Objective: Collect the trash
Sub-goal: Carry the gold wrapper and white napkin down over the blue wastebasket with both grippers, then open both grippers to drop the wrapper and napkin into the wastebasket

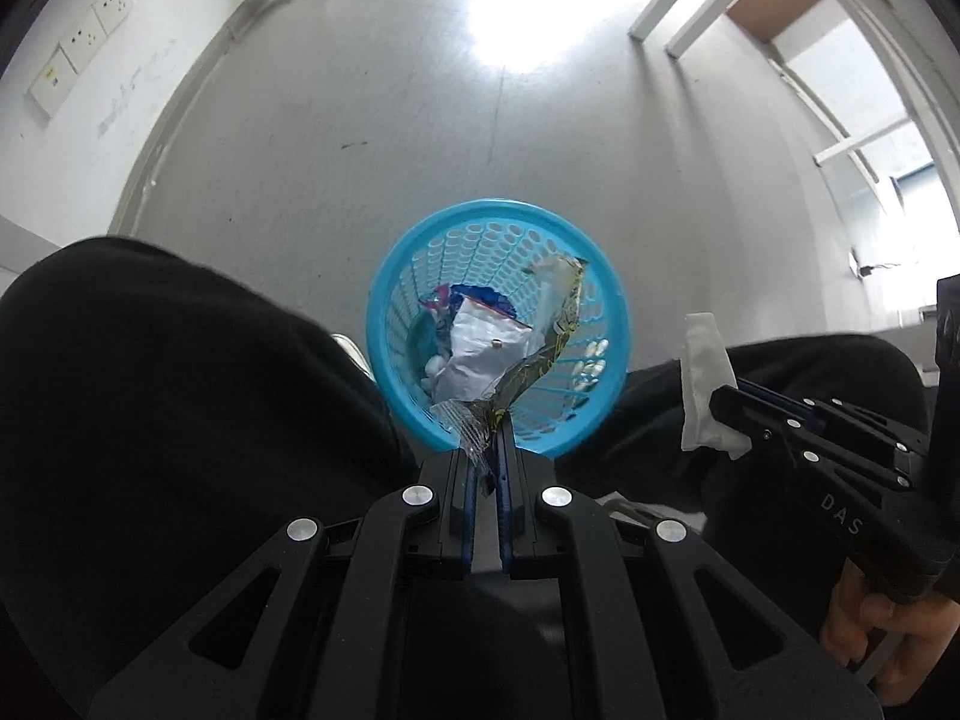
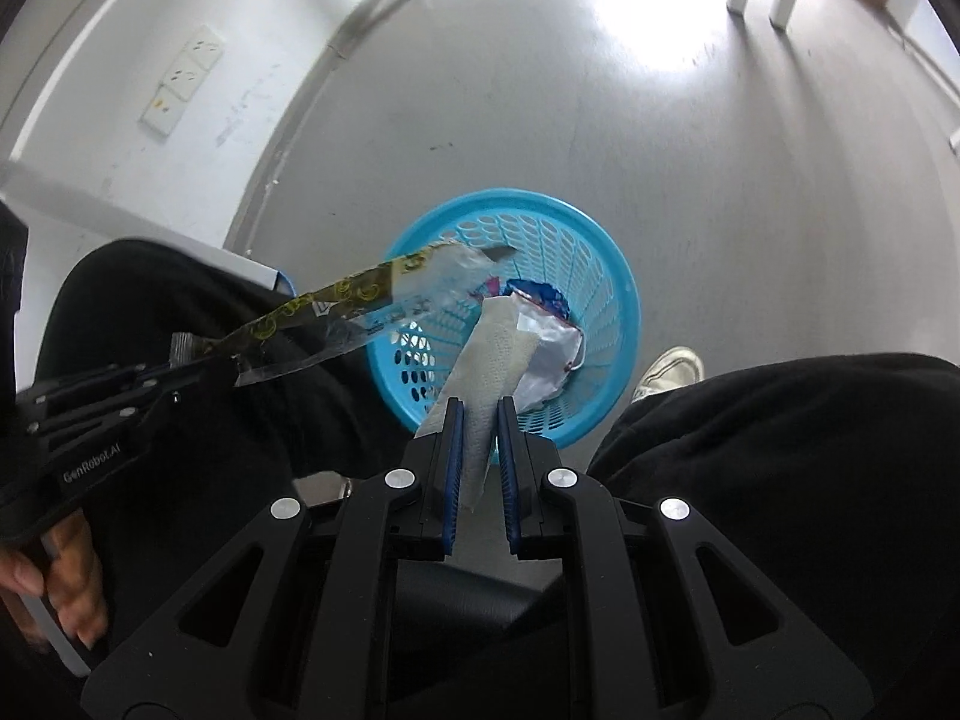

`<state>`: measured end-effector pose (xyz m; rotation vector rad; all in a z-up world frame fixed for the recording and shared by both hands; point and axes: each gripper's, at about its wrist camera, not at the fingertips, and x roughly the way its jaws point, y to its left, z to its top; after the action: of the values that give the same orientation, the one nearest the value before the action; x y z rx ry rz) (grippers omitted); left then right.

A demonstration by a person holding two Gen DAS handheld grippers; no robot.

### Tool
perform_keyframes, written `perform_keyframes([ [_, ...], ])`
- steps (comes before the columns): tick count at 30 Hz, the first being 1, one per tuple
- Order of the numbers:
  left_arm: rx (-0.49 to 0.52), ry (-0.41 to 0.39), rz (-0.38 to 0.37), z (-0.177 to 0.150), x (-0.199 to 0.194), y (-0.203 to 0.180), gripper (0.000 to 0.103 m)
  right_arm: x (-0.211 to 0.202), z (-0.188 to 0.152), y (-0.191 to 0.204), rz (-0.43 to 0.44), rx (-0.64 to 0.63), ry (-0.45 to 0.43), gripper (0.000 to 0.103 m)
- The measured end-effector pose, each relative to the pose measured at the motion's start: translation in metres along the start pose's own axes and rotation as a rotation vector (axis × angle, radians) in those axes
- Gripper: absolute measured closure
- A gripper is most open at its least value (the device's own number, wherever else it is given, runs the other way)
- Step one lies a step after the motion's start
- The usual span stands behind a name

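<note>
Wrapper (image 1: 540,354) clamped in left gripper (image 1: 487,450) runs toward 12 o'clock over blue basket (image 1: 384,312), nearer than right gripper's (image 2: 480,420) pinched tissue (image 2: 492,354).

basket (image 1: 384,312) light blue, perforated; wrapper (image 2: 336,306) clear with yellow-and-dark print; paper towel (image 2: 486,360) white, embossed; floor (image 1: 420,138) grey.

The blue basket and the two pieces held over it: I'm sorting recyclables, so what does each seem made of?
Blue basket: moulded plastic, slightly glossy, with a perforated wall.
Wrapper in the left gripper: thin plastic film, part clear, part printed yellow and dark; it crinkles and glints.
Tissue in the right gripper: white paper, matte, embossed, probably a napkin or paper towel.
</note>
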<state>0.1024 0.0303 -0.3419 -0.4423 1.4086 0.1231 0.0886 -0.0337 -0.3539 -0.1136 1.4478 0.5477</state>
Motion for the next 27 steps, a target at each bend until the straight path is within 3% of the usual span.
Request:
perform_keyframes([
  [9,-0.030,0.094,0.021,0.037,0.049,-0.005,0.098,0.057,0.025,-0.014,-0.007,0.043,0.136,0.092],
  [14,-0.089,0.172,-0.020,0.051,0.075,0.003,0.098,0.087,0.035,-0.032,-0.007,0.109,0.205,0.092],
  [27,-0.121,0.299,0.006,0.074,0.125,0.006,0.098,0.143,0.054,-0.048,-0.022,0.183,0.322,0.089],
])
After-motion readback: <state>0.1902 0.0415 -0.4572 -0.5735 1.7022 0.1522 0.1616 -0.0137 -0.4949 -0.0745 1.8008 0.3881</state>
